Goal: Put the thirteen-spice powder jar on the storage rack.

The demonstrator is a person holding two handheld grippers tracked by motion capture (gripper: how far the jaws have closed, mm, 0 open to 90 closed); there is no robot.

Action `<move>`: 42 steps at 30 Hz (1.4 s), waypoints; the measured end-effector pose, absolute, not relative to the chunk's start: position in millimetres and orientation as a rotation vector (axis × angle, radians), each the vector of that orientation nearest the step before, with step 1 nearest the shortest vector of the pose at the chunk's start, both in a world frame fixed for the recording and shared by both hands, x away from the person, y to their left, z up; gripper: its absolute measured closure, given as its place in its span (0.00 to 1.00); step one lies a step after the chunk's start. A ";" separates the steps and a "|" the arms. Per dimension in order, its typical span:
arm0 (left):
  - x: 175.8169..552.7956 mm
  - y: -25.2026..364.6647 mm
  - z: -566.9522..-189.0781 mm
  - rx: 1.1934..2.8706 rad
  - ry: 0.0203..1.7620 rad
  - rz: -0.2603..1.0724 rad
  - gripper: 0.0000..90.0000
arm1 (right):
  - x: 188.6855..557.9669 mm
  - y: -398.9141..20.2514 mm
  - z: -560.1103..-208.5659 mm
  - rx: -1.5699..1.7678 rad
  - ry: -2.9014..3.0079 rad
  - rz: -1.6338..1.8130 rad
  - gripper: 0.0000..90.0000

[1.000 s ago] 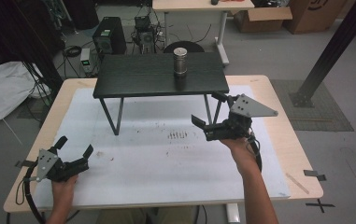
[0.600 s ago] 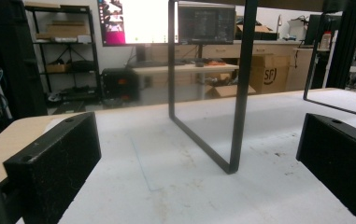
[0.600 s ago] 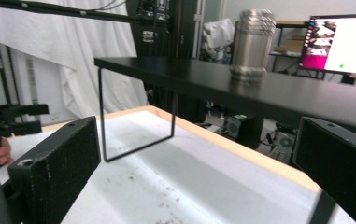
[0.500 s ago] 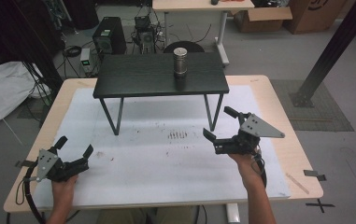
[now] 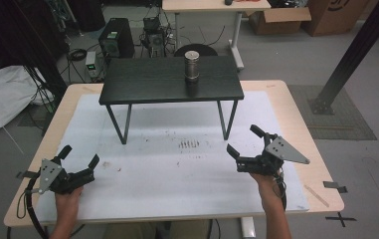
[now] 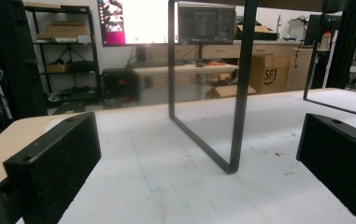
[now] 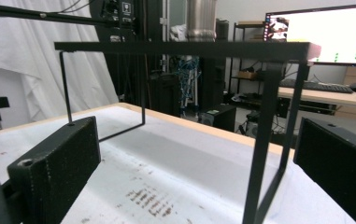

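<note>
A metal cup (image 5: 192, 65) stands upright on a small black table (image 5: 142, 87) at the far middle of the white mat (image 5: 177, 174); its lower part (image 7: 200, 21) rises above the black table's top (image 7: 185, 46) in the right gripper view. My left gripper (image 5: 79, 158) rests low at the near left, open, nothing between its jaws. My right gripper (image 5: 244, 141) is at the near right, in front of the black table's right leg (image 5: 232, 119), open and empty. A black table leg frame (image 6: 234, 116) stands ahead in the left gripper view.
The wooden tabletop (image 5: 301, 134) borders the mat. Dark smudges (image 5: 189, 144) mark the mat's middle. Tape pieces (image 5: 335, 185) lie at the right edge. Behind the table are a computer tower (image 5: 113, 42), cables, a desk and a cardboard box (image 5: 281, 20).
My right gripper has come down and toward me, from beside the black table's right leg to low over the mat. The left gripper has stayed where it was.
</note>
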State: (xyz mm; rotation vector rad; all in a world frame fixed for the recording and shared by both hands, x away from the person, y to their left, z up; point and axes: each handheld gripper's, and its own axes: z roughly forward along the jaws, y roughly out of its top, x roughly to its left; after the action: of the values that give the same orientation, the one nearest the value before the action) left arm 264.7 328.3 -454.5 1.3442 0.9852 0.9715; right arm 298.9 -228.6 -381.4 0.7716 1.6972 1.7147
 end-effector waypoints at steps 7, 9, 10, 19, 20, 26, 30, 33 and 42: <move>264.7 328.2 -454.5 1.345 0.984 0.972 0.00 | 297.7 -232.9 -396.3 0.815 1.680 1.695 0.00; 264.7 328.2 -454.5 1.344 0.984 0.972 0.00 | 297.1 -234.2 -399.6 0.834 1.671 1.690 0.00; 264.7 328.2 -454.5 1.344 0.984 0.972 0.00 | 296.8 -234.9 -401.2 0.842 1.663 1.688 0.00; 264.5 328.3 -454.5 1.342 0.984 0.972 0.00 | 292.2 -240.8 -422.5 0.909 1.615 1.660 0.00; 264.5 328.4 -454.6 1.343 0.984 0.972 0.00 | 291.8 -241.5 -425.1 0.915 1.609 1.659 0.00; 264.4 328.3 -454.6 1.343 0.983 0.972 0.00 | 289.0 -244.7 -437.1 0.945 1.597 1.635 0.00; 264.3 328.5 -454.6 1.342 0.983 0.972 0.00 | 286.8 -245.3 -443.0 0.950 1.594 1.611 0.00; 264.3 328.6 -454.6 1.341 0.983 0.972 0.00 | 285.1 -245.0 -445.6 0.950 1.591 1.594 0.00; 264.2 328.6 -454.6 1.341 0.982 0.972 0.00 | 279.4 -246.4 -453.1 0.954 1.576 1.579 0.00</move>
State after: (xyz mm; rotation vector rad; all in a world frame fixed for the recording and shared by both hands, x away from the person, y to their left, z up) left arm 264.2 328.6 -454.6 1.3411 0.9823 0.9720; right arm 279.4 -246.4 -453.1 0.9538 1.5755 1.5795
